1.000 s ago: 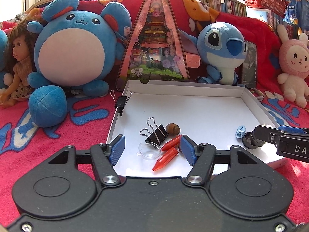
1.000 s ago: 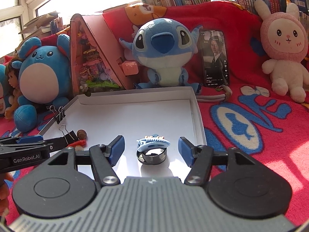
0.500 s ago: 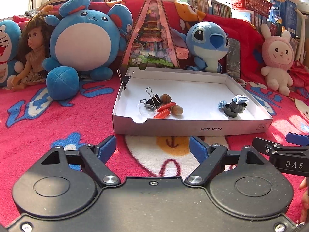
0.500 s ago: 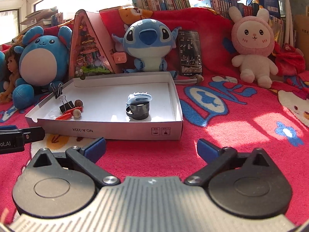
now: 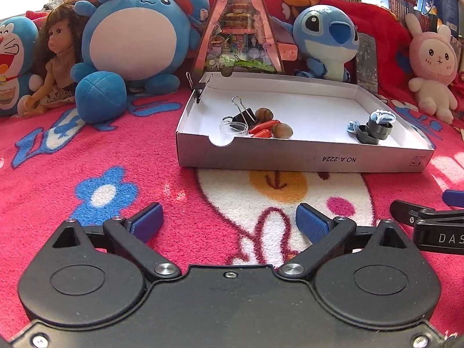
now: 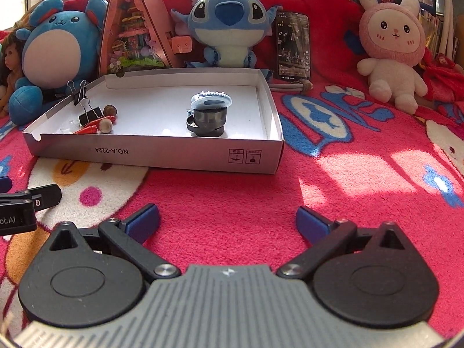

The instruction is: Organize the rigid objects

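left gripper point(image 5: 229, 221) opening, empty | right gripper point(image 6: 227, 221) wide, empty | box point(image 5: 304, 152) upper centre, ahead of both

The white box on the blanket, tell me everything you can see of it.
The white box is a shallow open tray, cardboard by its look, lying flat on the red blanket. Its near wall shows upside-down print and a curved notch at one corner. One binder clip grips its far left rim. Inside, at one end, lie another binder clip, nuts, orange pieces and a clear dish; at the other, black rings topped by a pale blue clip.
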{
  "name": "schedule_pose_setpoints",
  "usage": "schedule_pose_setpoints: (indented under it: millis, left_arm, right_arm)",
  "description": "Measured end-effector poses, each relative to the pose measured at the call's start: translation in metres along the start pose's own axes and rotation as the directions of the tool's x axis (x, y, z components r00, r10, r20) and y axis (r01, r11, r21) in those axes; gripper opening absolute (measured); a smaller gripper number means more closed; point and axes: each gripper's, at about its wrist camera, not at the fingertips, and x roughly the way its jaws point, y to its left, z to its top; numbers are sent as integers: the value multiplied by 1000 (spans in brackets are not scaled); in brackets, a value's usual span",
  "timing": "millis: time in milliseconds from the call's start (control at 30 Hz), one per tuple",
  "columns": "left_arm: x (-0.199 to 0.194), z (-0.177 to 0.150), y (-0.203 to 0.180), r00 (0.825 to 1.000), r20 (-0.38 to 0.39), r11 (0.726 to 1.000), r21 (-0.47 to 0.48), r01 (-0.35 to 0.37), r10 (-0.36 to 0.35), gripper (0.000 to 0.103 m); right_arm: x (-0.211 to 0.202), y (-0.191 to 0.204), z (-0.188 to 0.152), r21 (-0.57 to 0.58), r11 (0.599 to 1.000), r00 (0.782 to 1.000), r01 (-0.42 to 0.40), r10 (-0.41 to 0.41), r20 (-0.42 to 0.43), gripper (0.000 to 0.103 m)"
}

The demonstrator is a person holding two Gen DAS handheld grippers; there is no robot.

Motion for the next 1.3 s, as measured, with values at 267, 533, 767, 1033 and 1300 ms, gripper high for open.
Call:
schedule_pose_setpoints:
  millis: [267,533,767,1033,1300]
  left_arm:
    - [0,-2,-2,1000,-3,1000,3,-16,16,103]
    - [-3,-4,-2,1000,5,1000,-5,-27,27,103]
    - [-2,-4,-1,1000,5,1000,-5,-27,27,103]
    - [-2,-4,-1,1000,4,1000,-5,-27,27,103]
    - [-2,-4,-1,1000,4,1000,-5,-27,27,103]
  right_arm:
    - [0,0,0,1,1000,1000,-1,1,0,103]
    - [0,0,0,1,1000,1000,-1,1,0,103]
    - [0,0,0,1,1000,1000,-1,1,0,103]
    - [0,0,0,1,1000,1000,-1,1,0,103]
    - [1,0,0,1,1000,1000,-1,1,0,103]
